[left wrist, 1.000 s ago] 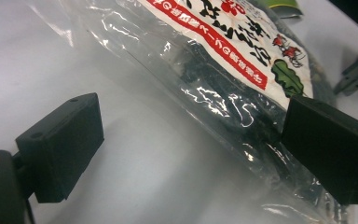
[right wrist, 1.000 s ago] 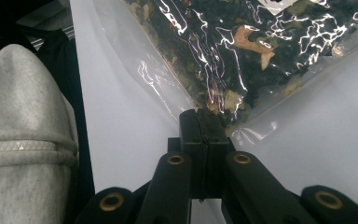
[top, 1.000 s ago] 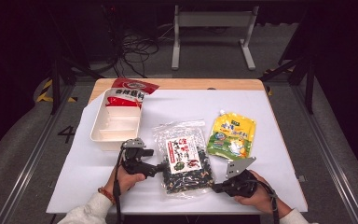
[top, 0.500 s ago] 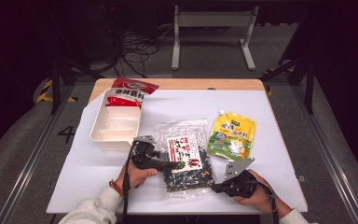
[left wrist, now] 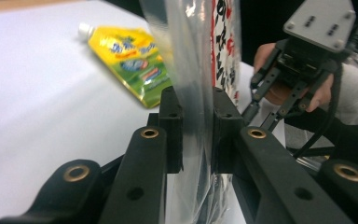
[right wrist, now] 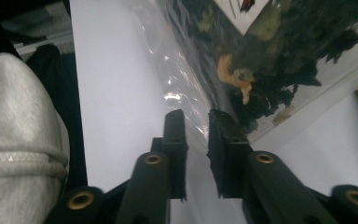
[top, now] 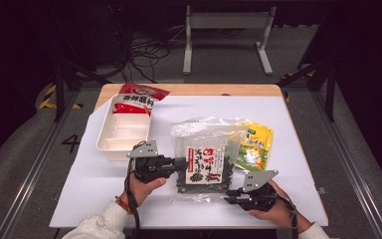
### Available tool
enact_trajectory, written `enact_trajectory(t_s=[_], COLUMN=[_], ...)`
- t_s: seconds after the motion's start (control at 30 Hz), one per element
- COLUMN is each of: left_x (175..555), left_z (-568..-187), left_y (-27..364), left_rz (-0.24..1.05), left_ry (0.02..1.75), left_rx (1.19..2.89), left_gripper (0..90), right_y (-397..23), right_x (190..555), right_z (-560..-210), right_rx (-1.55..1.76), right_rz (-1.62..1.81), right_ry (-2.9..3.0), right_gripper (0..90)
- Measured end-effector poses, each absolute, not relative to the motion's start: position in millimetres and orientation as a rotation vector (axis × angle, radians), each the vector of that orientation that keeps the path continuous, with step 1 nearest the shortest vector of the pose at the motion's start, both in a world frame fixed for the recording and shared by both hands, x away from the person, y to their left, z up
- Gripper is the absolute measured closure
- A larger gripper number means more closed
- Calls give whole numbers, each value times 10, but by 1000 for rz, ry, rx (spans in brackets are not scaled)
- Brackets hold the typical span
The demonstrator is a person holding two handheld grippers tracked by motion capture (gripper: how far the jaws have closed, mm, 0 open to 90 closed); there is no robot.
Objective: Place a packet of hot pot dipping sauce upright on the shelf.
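Yellow pouch (top: pixel 252 147) just beside seaweed bag (top: pixel 204 159); white tray (top: pixel 122 130) near

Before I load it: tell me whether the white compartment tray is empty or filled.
Empty, as far as visible. The high view shows the white tray with bare compartments; the red packet overlaps its far end, hiding that part.

Looks like a lab/recording studio, not a home. Worktop (top: pixel 298 149) w/ white cover on a wooden board stands alone in a dark room, black backdrop all round. Grey carpet floor (top: pixel 328 64) w/ loose cables (top: pixel 149 50), yellow-black hazard tape (top: pixel 47 97), metal rails (top: pixel 25 174) either side, a painted "4" (top: pixel 71 143). White metal stand frame (top: pixel 226 25) behind the worktop.
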State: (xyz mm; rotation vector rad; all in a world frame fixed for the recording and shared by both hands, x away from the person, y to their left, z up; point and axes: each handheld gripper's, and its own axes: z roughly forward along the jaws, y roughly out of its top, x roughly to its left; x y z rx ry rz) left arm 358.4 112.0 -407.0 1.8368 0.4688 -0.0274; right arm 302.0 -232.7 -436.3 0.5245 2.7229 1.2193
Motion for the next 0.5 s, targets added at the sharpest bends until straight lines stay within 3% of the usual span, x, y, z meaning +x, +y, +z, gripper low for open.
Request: enact_trajectory(t_s=[0.1,0.2,0.27,0.5], left_x=[3551,3526,3515,3484], left_z=[-4045,-4010,-3982,-3899], left_y=[1152,1173,1192,1246], left_rz=[4,29,49,87], left_ry=[450,432,421,389], left_rx=[1825,1827,1819,1805], left_gripper=[804,807,808,809], right_y=[-2364,-2398,-2462,-2534], right_x=[3032,3045,3069,3092], right_z=[-4321,-4297,-4255,-4215], right_rx=[547,561,587,642], right_rz=[1248,1260,1273,1275], right_ry=[2694,2670,2639,2582], right_gripper=[627,608,535,464])
